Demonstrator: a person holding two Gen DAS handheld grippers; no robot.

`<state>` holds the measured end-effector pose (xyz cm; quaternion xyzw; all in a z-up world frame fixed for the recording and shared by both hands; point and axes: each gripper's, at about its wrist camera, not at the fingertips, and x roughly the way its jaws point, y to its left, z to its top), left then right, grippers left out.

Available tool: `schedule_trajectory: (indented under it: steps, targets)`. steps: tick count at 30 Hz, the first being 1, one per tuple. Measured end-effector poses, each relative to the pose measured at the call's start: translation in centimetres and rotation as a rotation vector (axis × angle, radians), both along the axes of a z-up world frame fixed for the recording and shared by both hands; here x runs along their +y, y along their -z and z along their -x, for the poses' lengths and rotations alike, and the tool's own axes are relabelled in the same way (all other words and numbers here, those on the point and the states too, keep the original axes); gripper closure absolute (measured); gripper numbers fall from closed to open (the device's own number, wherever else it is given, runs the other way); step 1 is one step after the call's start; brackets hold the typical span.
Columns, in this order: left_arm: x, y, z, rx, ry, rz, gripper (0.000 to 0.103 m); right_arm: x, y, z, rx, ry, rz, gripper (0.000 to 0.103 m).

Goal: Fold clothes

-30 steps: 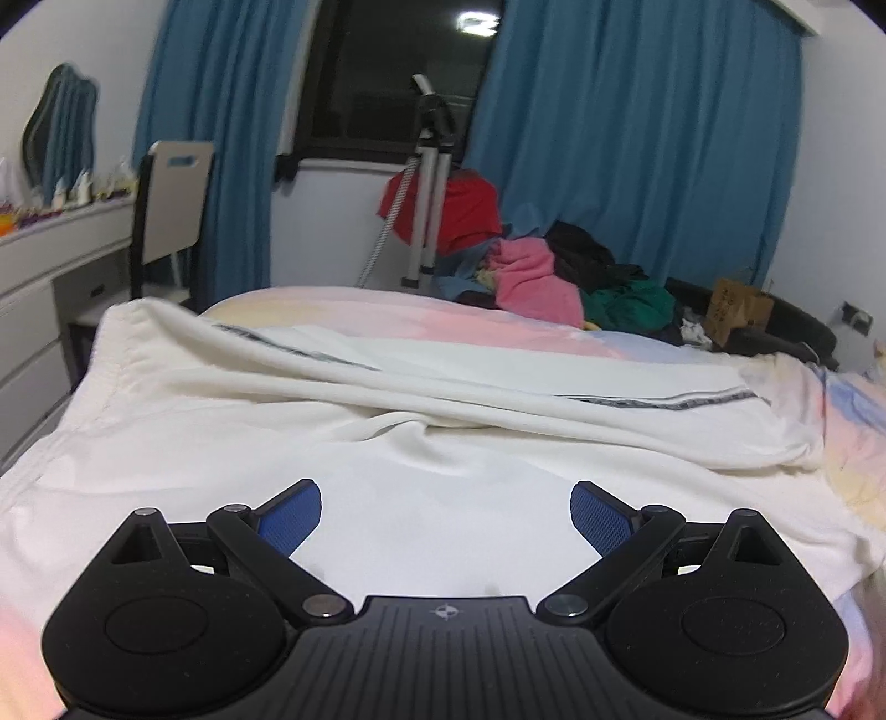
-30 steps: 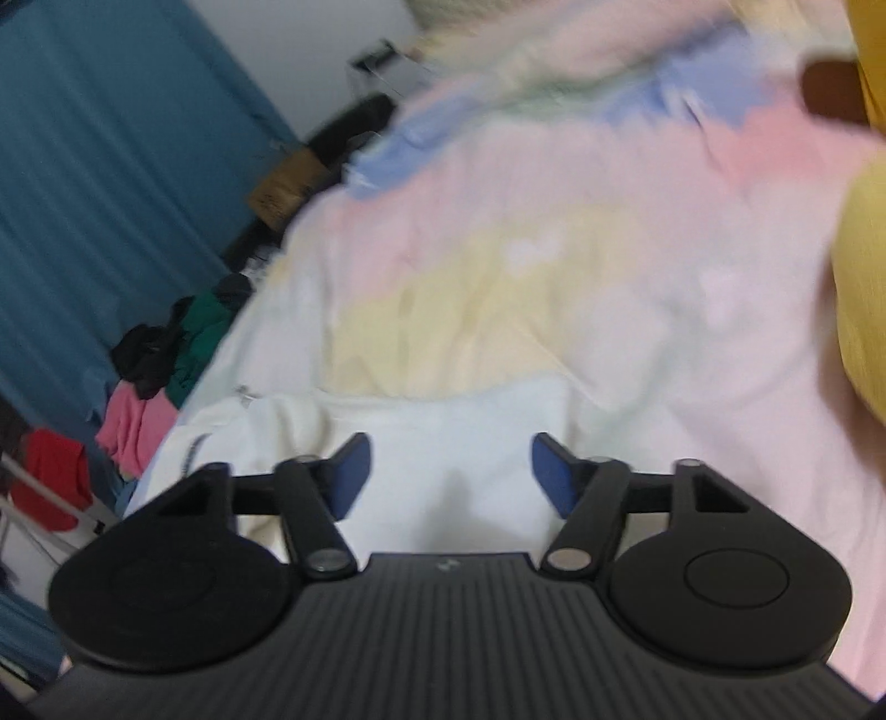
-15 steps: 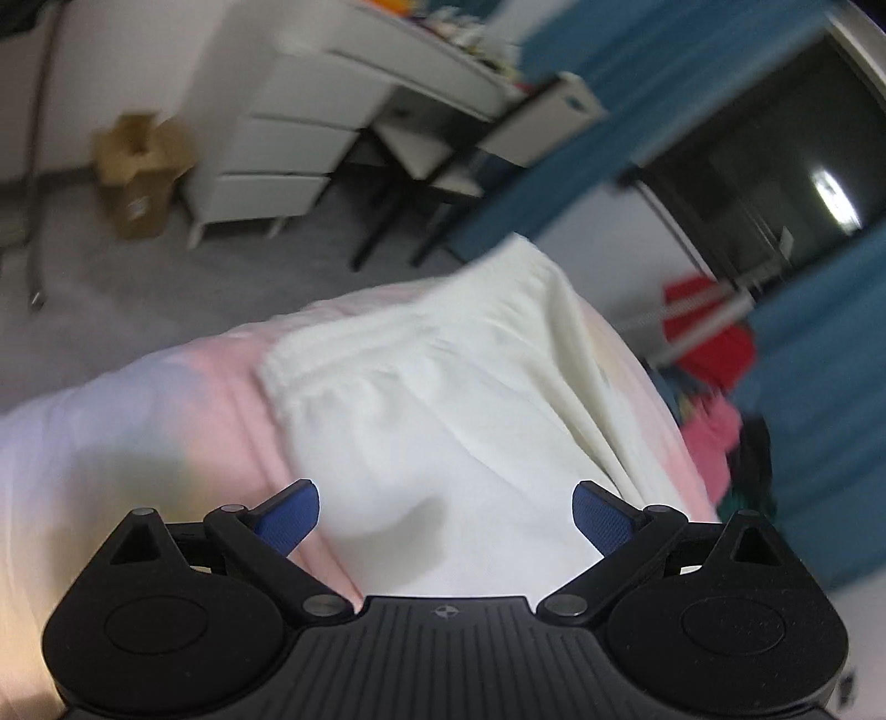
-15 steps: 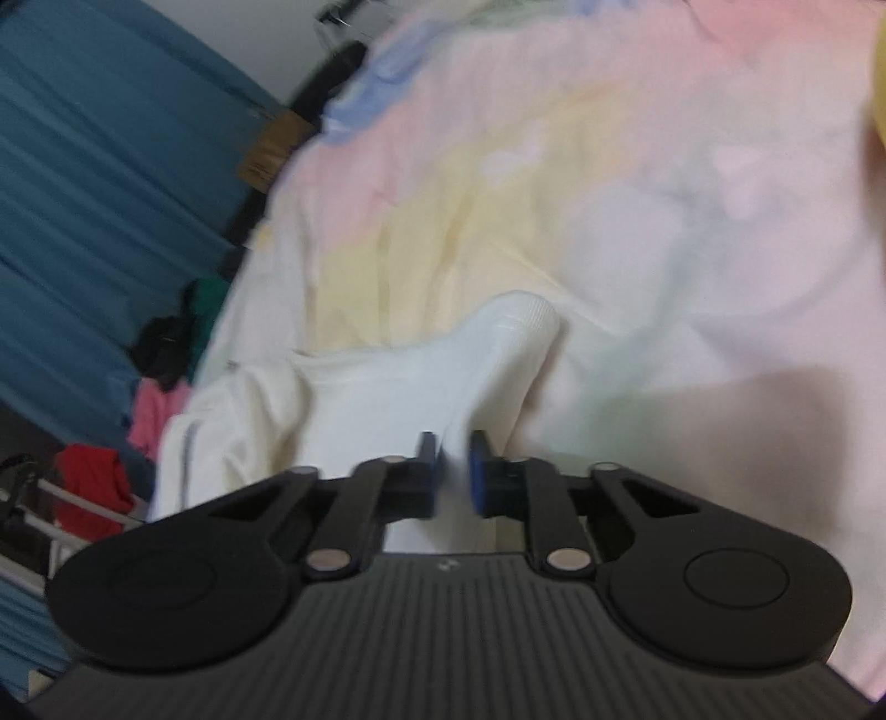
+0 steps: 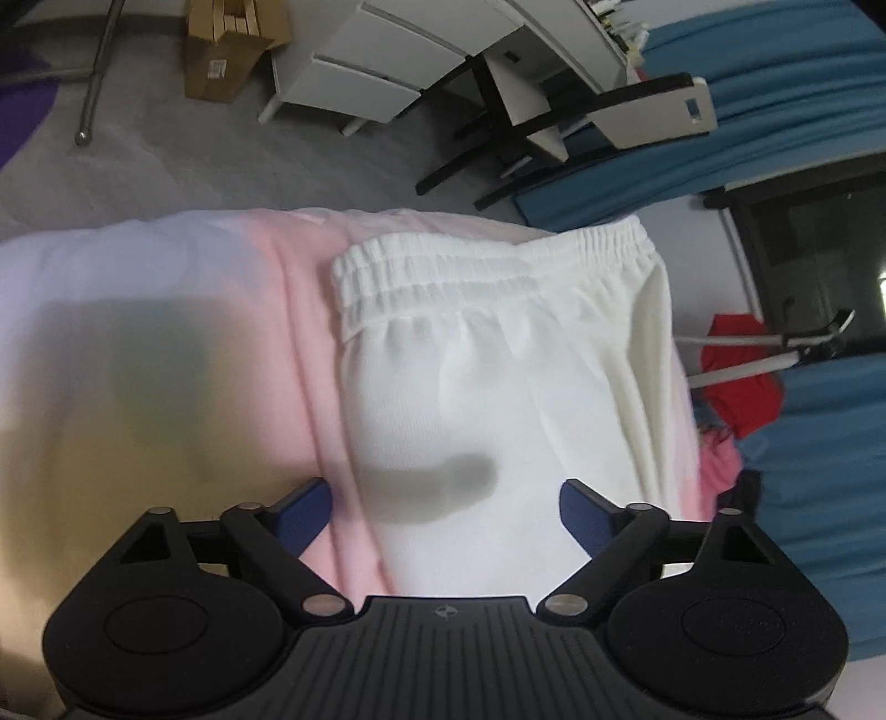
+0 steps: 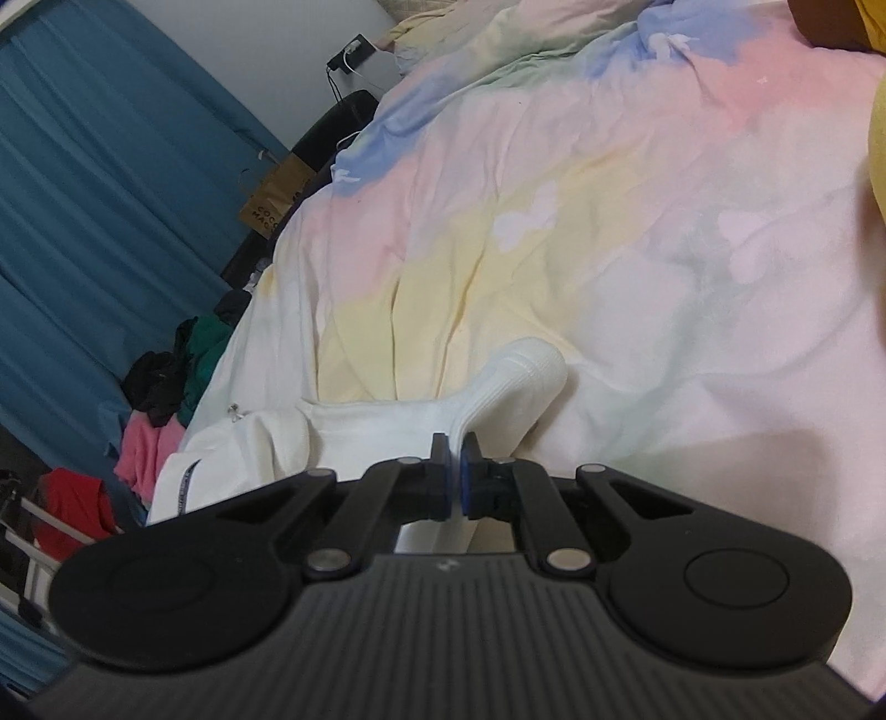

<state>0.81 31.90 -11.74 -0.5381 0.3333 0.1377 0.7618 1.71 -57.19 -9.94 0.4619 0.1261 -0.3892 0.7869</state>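
While your left gripper is hovering with its jaws spread wide over the white pants, the garment is lying on the pastel bedspread with its elastic waistband pointing toward the bed's edge. Beyond that edge, a cardboard box, white drawers and a chair are standing on the grey floor, and blue curtains are hanging further right. Your right gripper is pinching a ribbed cuff of the white fabric, lifting it off the bedspread.
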Motion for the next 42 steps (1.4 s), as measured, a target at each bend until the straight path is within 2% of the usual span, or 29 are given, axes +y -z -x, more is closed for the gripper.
schedule_trajectory:
  steps: [1,2,4,5,9,13,15,16,17,18,20,22,25,29,32,36,39,42]
  targets:
    - [0.0,-0.2,0.0,-0.031,0.002,0.003,0.021,0.1,-0.1,-0.1,-0.004,-0.001,0.009,0.097]
    - [-0.1,-0.4,0.1,-0.068,0.007,0.005,0.027,0.2,-0.3,-0.2,-0.008,-0.002,0.018,0.097]
    - [-0.3,-0.7,0.1,-0.124,0.019,0.009,0.028,0.5,-0.7,-0.3,-0.005,-0.009,0.052,0.097]
    - [-0.4,-0.7,0.0,-0.124,0.022,0.005,0.028,0.6,-0.9,-0.5,0.0,-0.015,0.069,0.097]
    - [-0.9,0.7,-0.8,-0.027,0.04,0.021,0.028,0.6,-0.8,-0.6,0.023,-0.024,0.071,0.097]
    - [-1.6,0.8,-1.2,-0.003,0.041,-0.013,0.029,0.1,0.4,-0.7,0.069,-0.035,0.034,0.097]
    - [-2.1,0.5,-1.2,-0.004,0.038,-0.047,0.039,-0.1,0.7,-0.3,0.05,-0.026,0.012,0.097]
    - [-2.2,0.4,-1.2,-0.002,0.029,-0.058,0.058,-0.1,0.7,0.0,0.031,-0.02,0.002,0.097]
    - [-2.2,0.3,-1.1,0.001,0.017,-0.068,0.066,-0.1,0.7,0.3,0.011,-0.014,-0.008,0.097]
    - [-2.2,0.3,-1.0,0.004,0.005,-0.077,0.083,-0.2,0.7,0.5,-0.007,-0.007,-0.017,0.097]
    - [-1.8,0.2,-0.5,-0.023,-0.026,-0.053,0.096,0.1,-0.1,1.1,-0.038,0.007,-0.014,0.097]
    - [-1.4,-0.6,-0.1,-0.062,-0.042,-0.065,0.098,0.3,-0.9,1.8,-0.068,0.024,-0.012,0.098]
    - [-1.7,-3.4,1.3,-0.166,-0.045,-0.132,0.101,0.4,-2.4,3.3,-0.123,0.058,-0.014,0.098]
    - [-2.4,-7.7,2.5,-0.27,-0.033,-0.23,0.101,0.7,-5.3,3.6,-0.126,0.025,0.09,0.098]
    - [-2.7,-10.3,0.6,-0.306,-0.009,-0.24,0.101,0.1,-7.1,1.9,-0.127,0.001,0.11,0.098]
    - [-4.0,-13.7,-5.0,-0.332,0.014,-0.315,0.101,-0.2,-10.0,-3.4,-0.118,-0.053,0.193,0.098]
    - [-5.3,-15.2,-11.7,-0.322,0.038,-0.381,0.101,-0.5,-11.9,-9.5,-0.083,-0.098,0.269,0.098]
    - [-6.3,-15.2,-20.0,-0.272,0.058,-0.424,0.101,-0.5,-11.9,-16.9,-0.047,-0.136,0.326,0.098]
